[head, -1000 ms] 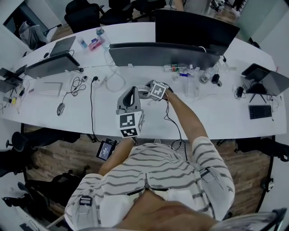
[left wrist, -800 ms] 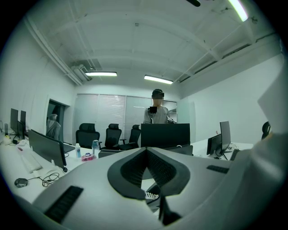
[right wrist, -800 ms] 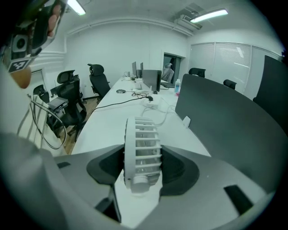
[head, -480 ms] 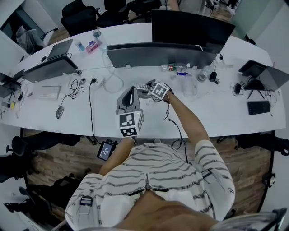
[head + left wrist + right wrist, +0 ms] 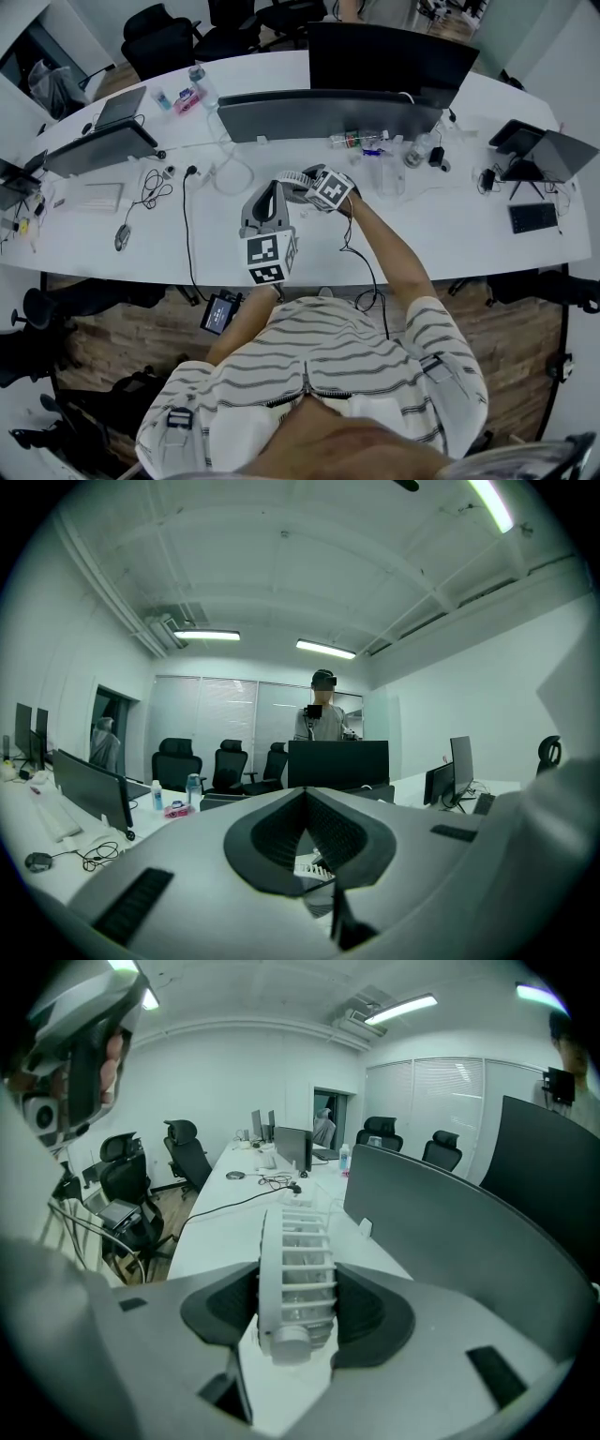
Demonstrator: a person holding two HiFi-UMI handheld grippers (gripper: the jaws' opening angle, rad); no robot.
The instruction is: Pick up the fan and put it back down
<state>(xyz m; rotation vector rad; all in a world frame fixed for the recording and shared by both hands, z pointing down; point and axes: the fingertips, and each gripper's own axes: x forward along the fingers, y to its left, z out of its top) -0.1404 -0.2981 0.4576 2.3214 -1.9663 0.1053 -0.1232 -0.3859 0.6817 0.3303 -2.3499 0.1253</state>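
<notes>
right gripper point(image 5: 298, 1309) clamped on my fan point(image 5: 296, 1269) | fan edge-on, long axis along my jaws | left gripper point(image 5: 306, 795) closed, empty

free: bare bench point(image 5: 441, 234) strip along the near edge, widest to the right | behind: long dark monitor point(image 5: 328, 112) walls off the far side, close past the fan point(image 5: 292, 177) | left: black cable point(image 5: 186, 220) crosses the bench, white cable loop point(image 5: 239, 169) beside it | right-rear: bottle point(image 5: 361, 141) lying at the monitor's foot
</notes>
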